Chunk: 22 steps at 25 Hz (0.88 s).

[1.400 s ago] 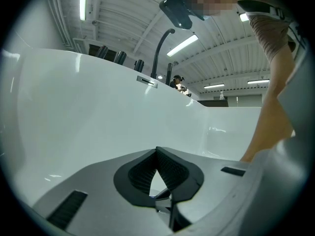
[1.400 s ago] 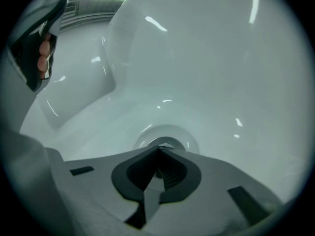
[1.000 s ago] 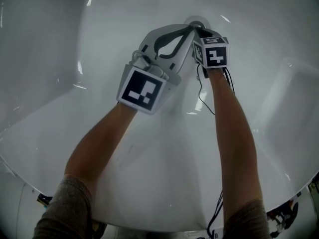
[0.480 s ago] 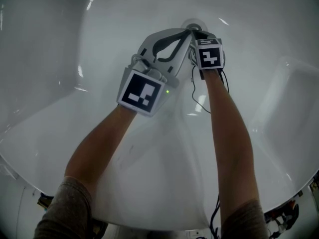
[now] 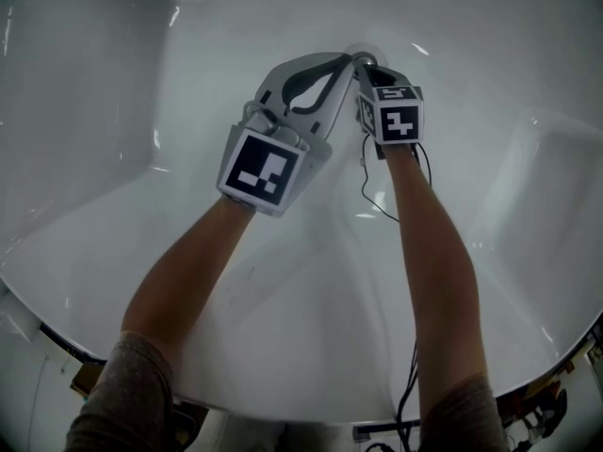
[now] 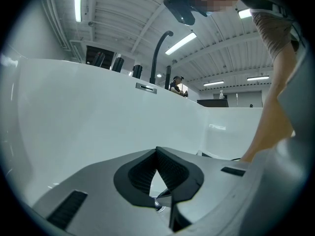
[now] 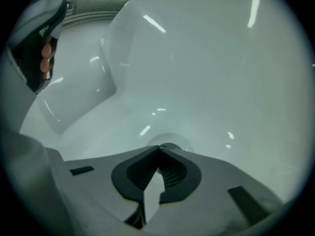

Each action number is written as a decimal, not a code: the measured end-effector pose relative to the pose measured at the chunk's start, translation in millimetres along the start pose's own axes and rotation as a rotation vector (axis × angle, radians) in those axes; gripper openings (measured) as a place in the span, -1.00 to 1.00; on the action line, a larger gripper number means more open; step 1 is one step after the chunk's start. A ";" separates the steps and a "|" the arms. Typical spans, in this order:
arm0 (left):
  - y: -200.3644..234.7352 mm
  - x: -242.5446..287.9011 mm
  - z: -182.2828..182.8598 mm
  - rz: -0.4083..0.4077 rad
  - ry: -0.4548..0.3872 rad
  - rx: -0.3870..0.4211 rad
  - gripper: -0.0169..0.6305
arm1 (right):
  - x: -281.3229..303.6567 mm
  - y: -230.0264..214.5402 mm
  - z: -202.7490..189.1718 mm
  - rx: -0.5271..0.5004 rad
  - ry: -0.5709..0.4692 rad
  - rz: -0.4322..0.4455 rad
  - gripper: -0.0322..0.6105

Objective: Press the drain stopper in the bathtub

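White glossy tub [image 5: 141, 252]; stopper [image 7: 172, 146] looks rigid, sprung, slick, so press its centre. Right tongs [image 7: 158, 150] closed over it; left tongs [image 6: 157, 150] closed, empty.

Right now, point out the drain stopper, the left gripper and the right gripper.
drain stopper [image 7: 171, 145]: right gripper view, its dark top edge showing just past the jaw tips.
left gripper [image 6: 156, 149]: left gripper view, where its closed jaw tips meet.
right gripper [image 7: 159, 149]: right gripper view, where its closed jaw tips meet.
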State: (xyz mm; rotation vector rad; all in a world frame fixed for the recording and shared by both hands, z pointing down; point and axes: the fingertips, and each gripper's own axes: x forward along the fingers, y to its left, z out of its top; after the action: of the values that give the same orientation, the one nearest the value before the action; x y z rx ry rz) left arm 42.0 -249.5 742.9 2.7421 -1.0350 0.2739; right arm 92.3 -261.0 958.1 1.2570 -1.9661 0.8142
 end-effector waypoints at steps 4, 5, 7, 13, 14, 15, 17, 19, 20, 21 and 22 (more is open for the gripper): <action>-8.1 -5.6 16.8 0.001 0.006 0.017 -0.94 | -29.1 0.8 15.7 0.027 -0.042 -0.002 -0.90; -11.0 -6.9 22.4 0.001 0.006 0.019 -0.94 | -37.4 0.8 20.4 0.036 -0.054 -0.003 -0.90; -17.0 -10.1 35.1 0.001 0.006 0.022 -0.95 | -55.0 1.1 30.5 0.055 -0.081 -0.004 -0.90; -36.1 -26.1 83.9 0.000 -0.006 0.023 -0.94 | -114.0 2.0 59.1 0.094 -0.138 -0.017 -0.90; -37.6 -29.2 91.8 0.002 -0.008 0.023 -0.95 | -122.3 3.7 63.6 0.096 -0.143 -0.019 -0.90; -38.7 -32.1 99.2 0.004 -0.011 0.023 -0.94 | -129.8 5.9 67.8 0.095 -0.146 -0.019 -0.90; -41.2 -36.6 113.9 0.004 -0.015 0.023 -0.95 | -144.4 10.6 76.5 0.091 -0.154 -0.017 -0.90; -43.9 -40.5 129.0 0.000 -0.014 0.024 -0.94 | -159.0 16.0 86.1 0.093 -0.164 -0.010 -0.90; -44.8 -43.1 136.6 -0.001 -0.014 0.025 -0.95 | -166.5 19.8 91.0 0.095 -0.168 -0.006 -0.90; -45.5 -46.3 144.3 0.001 -0.014 0.025 -0.94 | -174.2 24.1 96.0 0.095 -0.174 -0.001 -0.90; -46.1 -49.6 152.4 0.003 -0.014 0.025 -0.94 | -182.4 28.5 101.6 0.095 -0.181 0.004 -0.90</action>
State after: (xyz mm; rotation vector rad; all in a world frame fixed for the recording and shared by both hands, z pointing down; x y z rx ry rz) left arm 51.8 -222.1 578.7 2.7690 -1.0466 0.2699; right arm 104.9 -236.4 749.2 1.4261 -2.0931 0.8290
